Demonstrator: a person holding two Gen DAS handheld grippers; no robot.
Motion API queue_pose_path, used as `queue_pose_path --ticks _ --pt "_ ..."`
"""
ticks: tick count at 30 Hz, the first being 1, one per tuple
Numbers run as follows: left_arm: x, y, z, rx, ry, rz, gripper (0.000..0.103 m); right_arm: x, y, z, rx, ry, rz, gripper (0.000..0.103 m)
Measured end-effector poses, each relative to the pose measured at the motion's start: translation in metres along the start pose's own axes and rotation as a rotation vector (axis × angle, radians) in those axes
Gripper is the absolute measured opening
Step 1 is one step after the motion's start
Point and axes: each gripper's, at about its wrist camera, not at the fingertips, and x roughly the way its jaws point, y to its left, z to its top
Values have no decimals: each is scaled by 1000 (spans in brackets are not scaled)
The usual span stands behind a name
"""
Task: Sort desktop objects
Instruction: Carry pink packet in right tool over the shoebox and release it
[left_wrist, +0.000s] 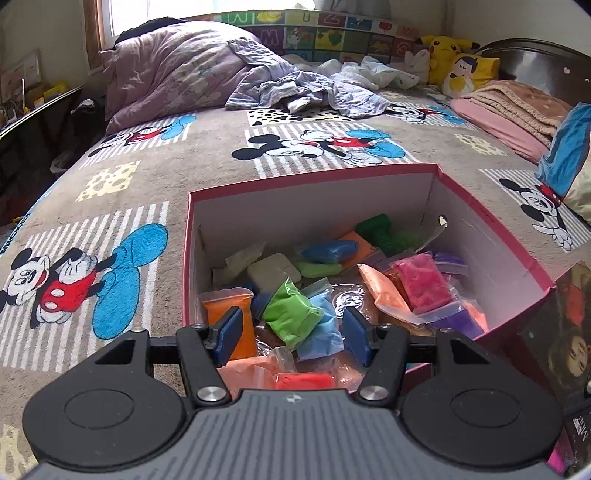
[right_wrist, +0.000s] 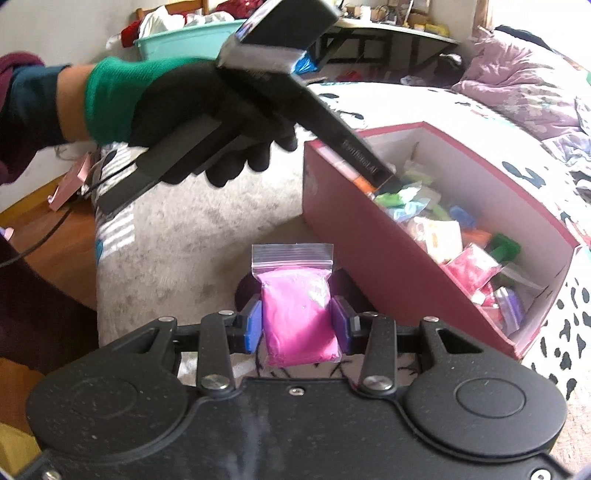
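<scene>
A pink cardboard box (left_wrist: 314, 177) sits on the bed and holds several small bags of coloured clay. My left gripper (left_wrist: 293, 338) is open and hangs just above the near end of the box, with a green bag (left_wrist: 291, 314) between its blue pads, not touched. In the right wrist view my right gripper (right_wrist: 298, 325) is shut on a magenta clay bag (right_wrist: 297, 314) in a clear zip pouch, held above the blanket just outside the box's near wall (right_wrist: 388, 254). The left gripper's body (right_wrist: 332, 122) reaches into the box there.
The bed has a grey Mickey Mouse blanket (left_wrist: 122, 206). A purple duvet (left_wrist: 173, 70), crumpled clothes, plush toys (left_wrist: 448, 55) and a pink pillow (left_wrist: 495, 122) lie at the far side. A dark printed box (left_wrist: 561, 332) stands right of the pink box. A teal tub (right_wrist: 181, 40) stands beyond the bed.
</scene>
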Motion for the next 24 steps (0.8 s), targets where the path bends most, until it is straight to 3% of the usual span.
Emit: queue_pose_path --ticks 24 --pt "-41 -7 -10 22 -70 -67 58 -35 -44 22 144 -146 -153 39"
